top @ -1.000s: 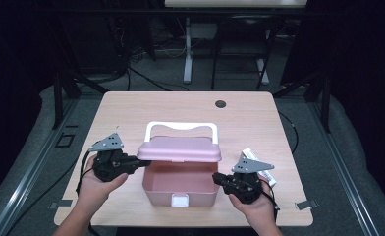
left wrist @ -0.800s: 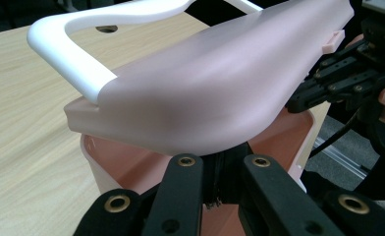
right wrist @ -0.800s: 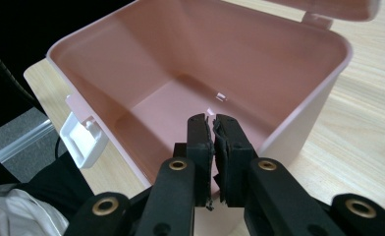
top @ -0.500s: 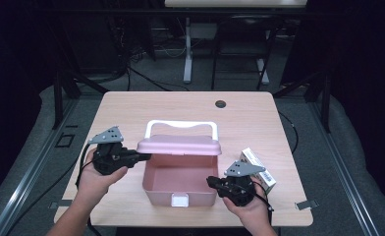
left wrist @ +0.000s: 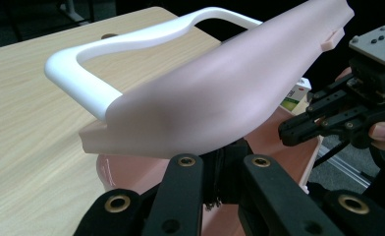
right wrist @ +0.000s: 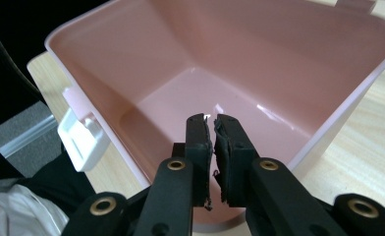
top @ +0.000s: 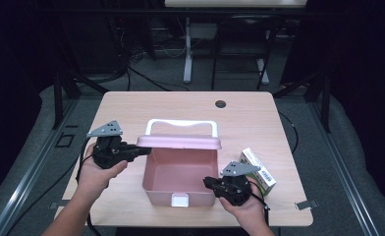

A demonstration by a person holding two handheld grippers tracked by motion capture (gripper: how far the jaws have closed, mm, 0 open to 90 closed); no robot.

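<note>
Lid: the pink plastic lid with a white loop handle [top: 178, 140] is standing raised on its back hinge, well above where it sat a second ago, when it was covering most of the box.
Left gripper: the left gripper [top: 140, 150] is pinching the lid's left edge with its jaws together on it, and is lifting it back.
Box: the pink plastic box with a white front latch [top: 178, 196] is sitting mid-table, its inside now lying open and bare in the right gripper view.
Right gripper: the right gripper [right wrist: 214, 129] is hovering at the box's front right rim, jaws pressed together on nothing.
Carton: a small white-and-green cardboard carton [top: 258, 169] is lying on the pale wooden table [top: 259, 113] just right of the box.
Meaning: opening is looking nearly finished; the carton probably goes in next.
</note>
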